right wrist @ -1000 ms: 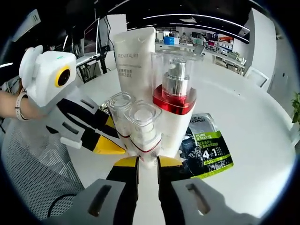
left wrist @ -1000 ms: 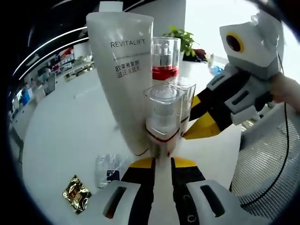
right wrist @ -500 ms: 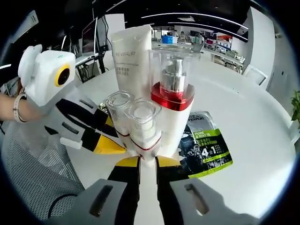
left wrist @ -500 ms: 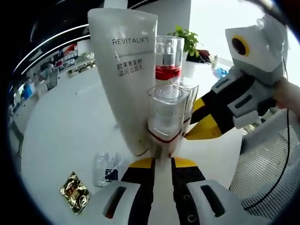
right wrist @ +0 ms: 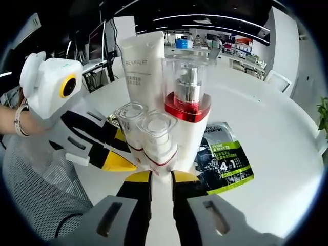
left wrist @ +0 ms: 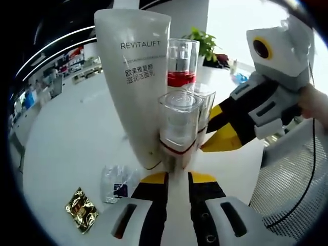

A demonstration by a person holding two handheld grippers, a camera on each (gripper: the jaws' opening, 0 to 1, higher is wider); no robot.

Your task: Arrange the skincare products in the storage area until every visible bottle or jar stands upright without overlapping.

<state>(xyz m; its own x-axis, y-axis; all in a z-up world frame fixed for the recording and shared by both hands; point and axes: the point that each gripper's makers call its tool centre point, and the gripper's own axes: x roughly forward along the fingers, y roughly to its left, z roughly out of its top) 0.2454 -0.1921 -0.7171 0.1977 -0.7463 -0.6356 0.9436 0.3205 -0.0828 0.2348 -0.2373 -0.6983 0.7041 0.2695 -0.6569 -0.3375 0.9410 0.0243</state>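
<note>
Yellow-tipped jaws of the left gripper (left wrist: 177, 177) and right gripper (right wrist: 155, 175) stay nearly together, each just under a small clear-capped bottle (left wrist: 178, 128) mid-frame; I cannot tell if they squeeze it. Nothing has moved. Behind stand the red-collared pump bottle (right wrist: 187, 120) and white "REVITALIFT" tube (left wrist: 134, 77); lower right lies a "4 in 1" sachet (right wrist: 227, 166).

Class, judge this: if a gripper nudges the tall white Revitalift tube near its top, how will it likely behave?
The Revitalift tube stands on its narrow end, wide end up, so it probably tips easily. Its body looks like soft plastic, likely yielding when squeezed. The small pump bottle beside it might topple too.
</note>
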